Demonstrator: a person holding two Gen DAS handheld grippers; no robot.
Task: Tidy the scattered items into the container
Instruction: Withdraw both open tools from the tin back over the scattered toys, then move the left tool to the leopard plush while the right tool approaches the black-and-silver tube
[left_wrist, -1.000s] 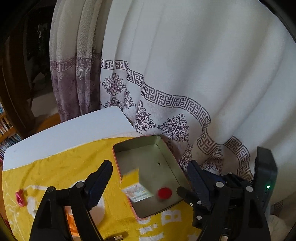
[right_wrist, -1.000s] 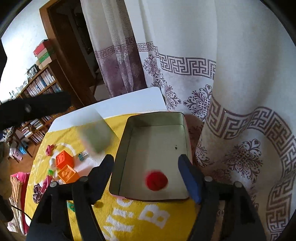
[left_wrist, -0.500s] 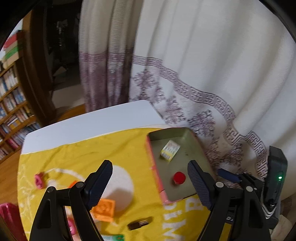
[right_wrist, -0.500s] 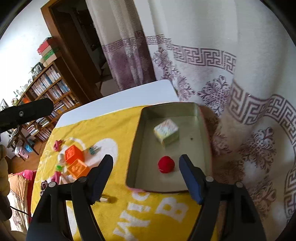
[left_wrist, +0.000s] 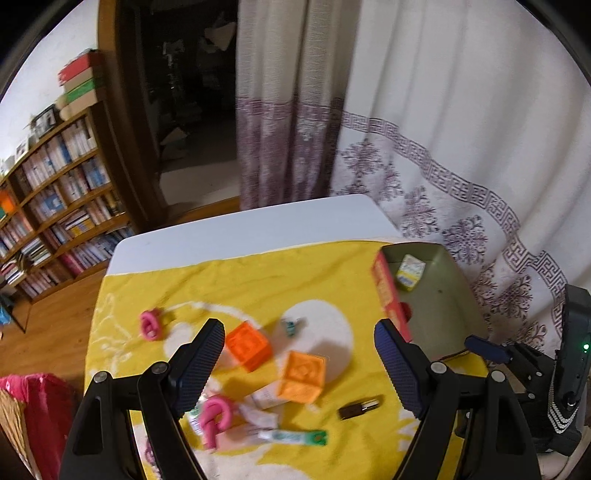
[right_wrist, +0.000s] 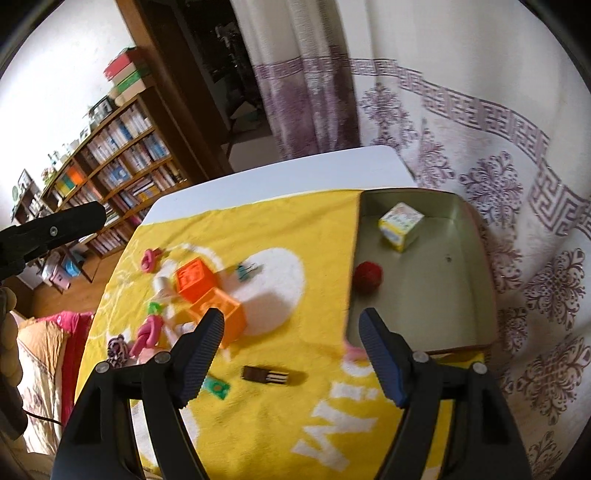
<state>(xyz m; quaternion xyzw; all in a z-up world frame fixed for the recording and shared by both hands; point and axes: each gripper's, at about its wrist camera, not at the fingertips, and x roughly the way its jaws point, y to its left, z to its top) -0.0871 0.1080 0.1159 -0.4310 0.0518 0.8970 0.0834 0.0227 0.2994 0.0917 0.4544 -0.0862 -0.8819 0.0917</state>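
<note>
A metal tin (left_wrist: 454, 295) (right_wrist: 472, 280) sits at the right end of the yellow cloth. It holds a small pale cube (left_wrist: 409, 272) (right_wrist: 400, 225) and a red ball (right_wrist: 368, 277). Two orange blocks (left_wrist: 248, 345) (left_wrist: 301, 376) (right_wrist: 194, 277) lie mid-cloth with pink clips (left_wrist: 150, 325) (left_wrist: 214, 413), a green strip (left_wrist: 295, 437) and a dark USB stick (left_wrist: 360, 407) (right_wrist: 265, 376). My left gripper (left_wrist: 299, 365) is open and empty above the blocks. My right gripper (right_wrist: 290, 350) is open and empty above the cloth, left of the tin.
The cloth (right_wrist: 258, 229) covers a white table (left_wrist: 240, 229) whose far edge shows. A patterned curtain (left_wrist: 461, 147) hangs behind and to the right. A bookshelf (left_wrist: 55, 192) stands at the left. A pink bag (left_wrist: 33, 402) is on the floor.
The pale cube dropped from the air into the tin and came to rest. Both grippers swung left, away from the tin, bringing the scattered items into view.
</note>
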